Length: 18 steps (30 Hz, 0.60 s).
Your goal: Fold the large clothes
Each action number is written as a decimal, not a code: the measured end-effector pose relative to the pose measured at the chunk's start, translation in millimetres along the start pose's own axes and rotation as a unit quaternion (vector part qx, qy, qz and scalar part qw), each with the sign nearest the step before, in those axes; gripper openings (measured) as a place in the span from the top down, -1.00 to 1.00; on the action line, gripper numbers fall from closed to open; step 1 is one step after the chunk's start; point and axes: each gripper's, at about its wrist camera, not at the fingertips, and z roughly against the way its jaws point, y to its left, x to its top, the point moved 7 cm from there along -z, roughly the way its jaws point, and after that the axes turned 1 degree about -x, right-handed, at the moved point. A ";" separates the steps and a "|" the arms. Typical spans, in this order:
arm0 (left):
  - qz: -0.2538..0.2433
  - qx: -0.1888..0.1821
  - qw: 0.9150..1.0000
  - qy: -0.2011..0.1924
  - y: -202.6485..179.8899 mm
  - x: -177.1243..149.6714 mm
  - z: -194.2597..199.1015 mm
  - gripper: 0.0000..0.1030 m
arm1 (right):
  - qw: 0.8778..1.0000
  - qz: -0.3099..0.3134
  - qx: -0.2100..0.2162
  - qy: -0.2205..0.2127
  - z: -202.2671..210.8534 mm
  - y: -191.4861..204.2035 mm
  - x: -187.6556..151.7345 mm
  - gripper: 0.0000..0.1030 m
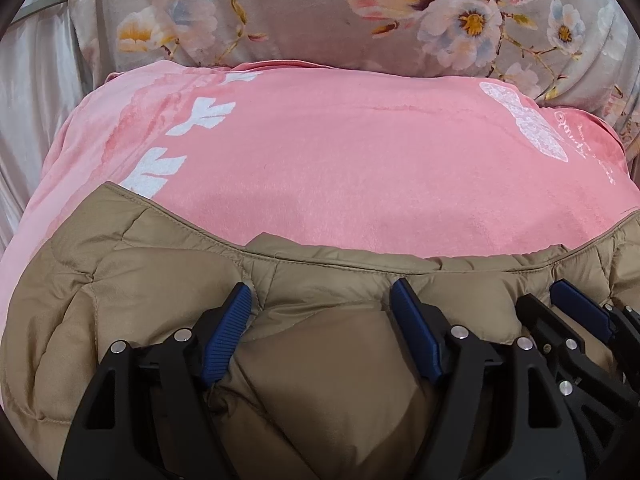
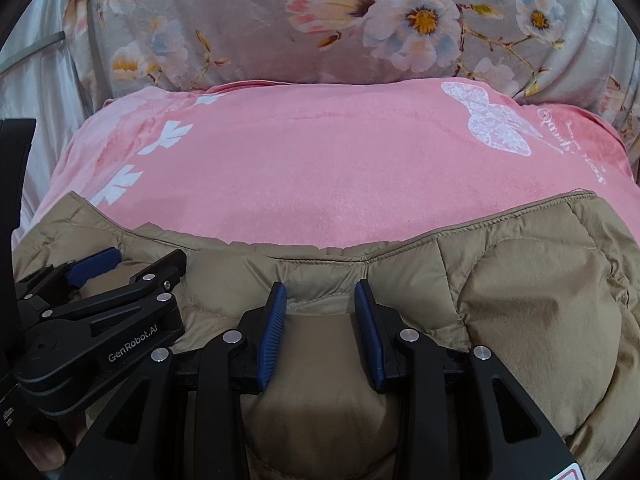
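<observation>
A tan quilted puffer jacket (image 1: 320, 360) lies bunched on a pink blanket (image 1: 340, 160); it also shows in the right wrist view (image 2: 520, 300). My left gripper (image 1: 322, 294) is open wide, its blue pads (image 1: 228, 332) pressed into the jacket near its upper hem with padding bulging between them. My right gripper (image 2: 320, 296) is open more narrowly, its pads (image 2: 272, 336) straddling a fold of the jacket at the hem. The two grippers sit side by side; the right one shows at the right edge of the left wrist view (image 1: 580, 312), the left one at the left of the right wrist view (image 2: 100, 308).
The pink blanket (image 2: 320, 160) carries white leaf and butterfly prints. Behind it lies a grey floral bedcover (image 1: 320, 12), also in the right wrist view (image 2: 280, 20). Pale satin fabric (image 1: 36, 100) hangs at the far left.
</observation>
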 end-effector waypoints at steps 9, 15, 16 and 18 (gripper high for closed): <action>0.031 -0.070 0.996 -0.038 33.8 -38.9 100.4 -0.62 | 0.997 -0.020 0.034 -0.062 99.4 -3.4 -30.8 -0.03; 0.027 -0.037 0.999 -0.027 31.7 -79.6 93.8 -0.62 | 0.998 0.012 0.023 -0.054 86.1 22.3 -60.1 -0.05; 0.021 -0.029 0.999 -0.032 30.3 -81.5 94.0 -0.63 | 0.998 0.020 0.015 -0.059 85.2 24.2 -63.3 -0.05; 0.010 -0.017 0.999 -0.038 27.5 -84.3 92.0 -0.66 | 0.998 0.026 0.005 -0.062 82.7 25.1 -67.4 -0.05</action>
